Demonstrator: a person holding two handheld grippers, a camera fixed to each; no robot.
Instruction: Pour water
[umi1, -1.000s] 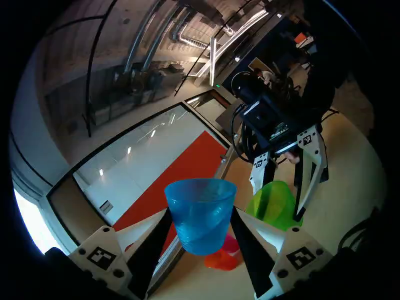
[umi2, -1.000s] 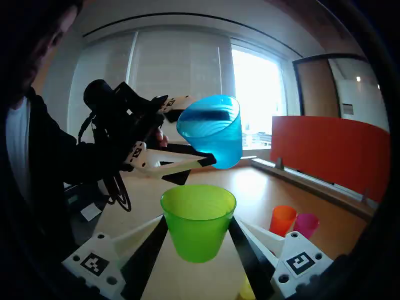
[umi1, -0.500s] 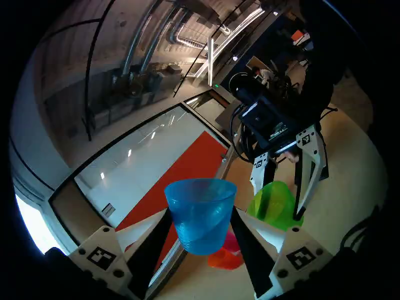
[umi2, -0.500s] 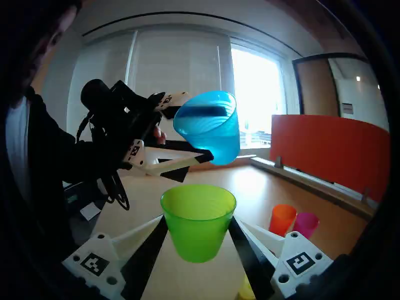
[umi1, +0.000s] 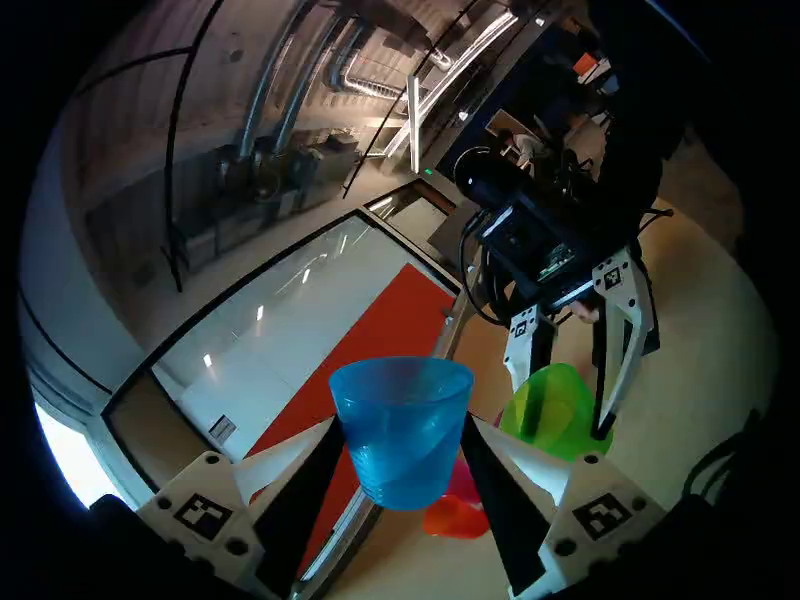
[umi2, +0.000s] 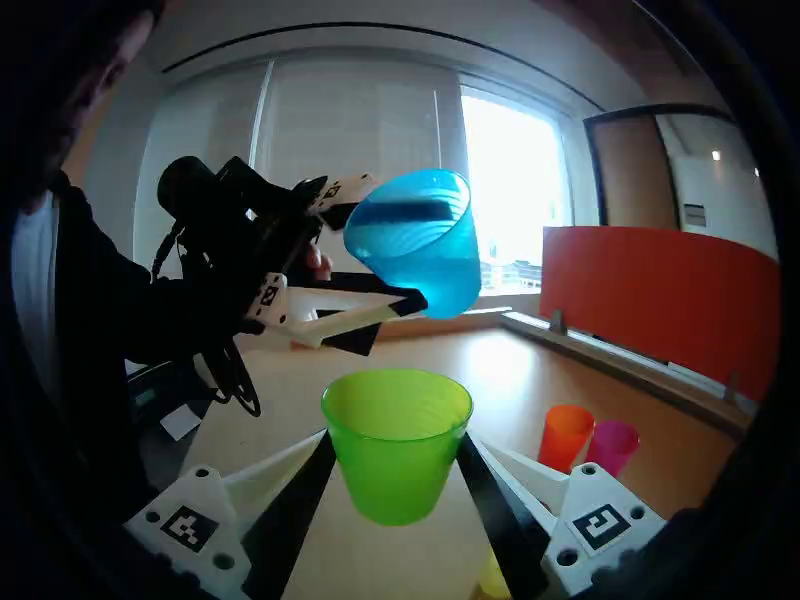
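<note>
Just right of the green cup (umi2: 397, 445), farther off on the wooden table (umi2: 510, 385), stand one orange cup (umi2: 565, 436) and one pink cup (umi2: 613, 446), side by side. A red partition (umi2: 660, 300) runs behind them. Something yellow (umi2: 492, 582) peeks out below the green cup, mostly hidden by my finger. My right gripper (umi2: 397, 450) pinches the one green cup, upright. Above it, my left gripper (umi1: 400, 432) pinches the one blue cup (umi1: 402, 445), tilted in the air.

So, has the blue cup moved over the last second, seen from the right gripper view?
Yes. Against the window behind it, the blue cup has risen slightly and drifted left, tipping a little more.
</note>
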